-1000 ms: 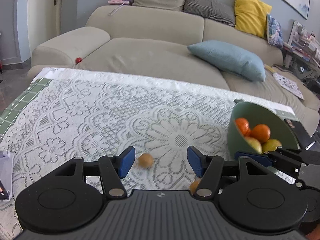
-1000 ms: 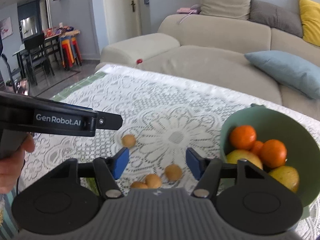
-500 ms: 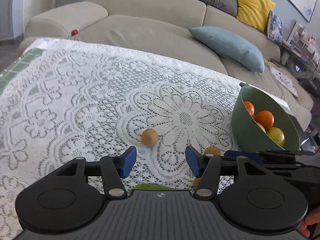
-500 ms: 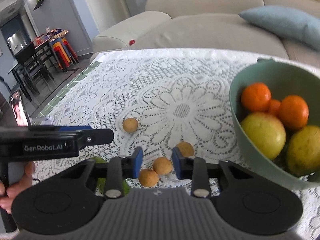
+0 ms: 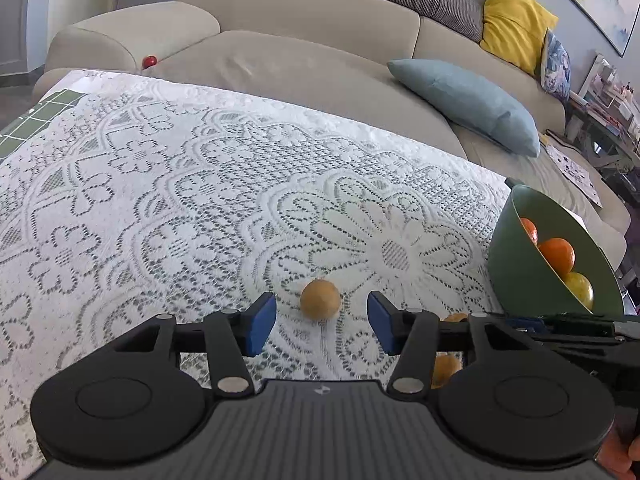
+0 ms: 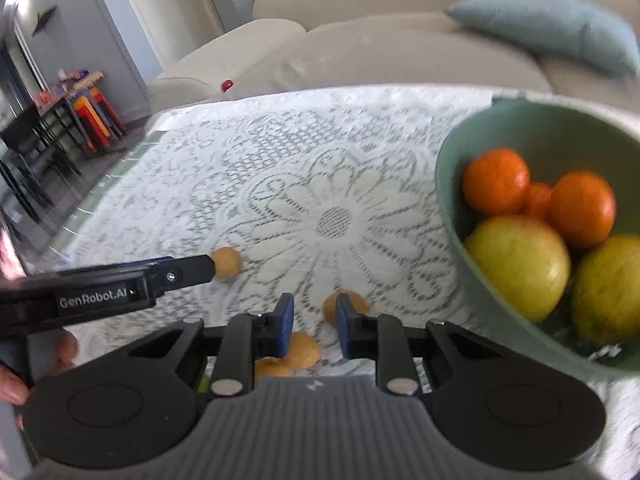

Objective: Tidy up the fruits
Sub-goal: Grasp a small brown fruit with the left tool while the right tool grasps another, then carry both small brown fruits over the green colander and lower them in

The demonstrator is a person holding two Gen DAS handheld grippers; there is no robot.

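Several small tan round fruits lie on the lace tablecloth. One tan fruit (image 5: pixel 320 299) sits just ahead of my open left gripper (image 5: pixel 321 322), between its blue pads; it also shows in the right wrist view (image 6: pixel 227 263). My right gripper (image 6: pixel 310 322) is narrowly open and empty, with one tan fruit (image 6: pixel 329 309) just beyond its pads and two more (image 6: pixel 302 350) below them. The green bowl (image 6: pixel 448 176) at right holds oranges (image 6: pixel 496 182) and yellow-green apples (image 6: pixel 520 266). The bowl also shows in the left wrist view (image 5: pixel 516 264).
The lace cloth (image 5: pixel 160 200) covers the table, with a beige sofa (image 5: pixel 300 52) behind its far edge. A blue cushion (image 5: pixel 464 100) and a small red ball (image 5: pixel 150 61) lie on the sofa. A dining table and stools (image 6: pixel 60 120) stand far left.
The left gripper has moved forward, so the lone tan fruit now sits between its pads. The right gripper has narrowed its jaws and dropped closer to the tan fruits by the bowl.
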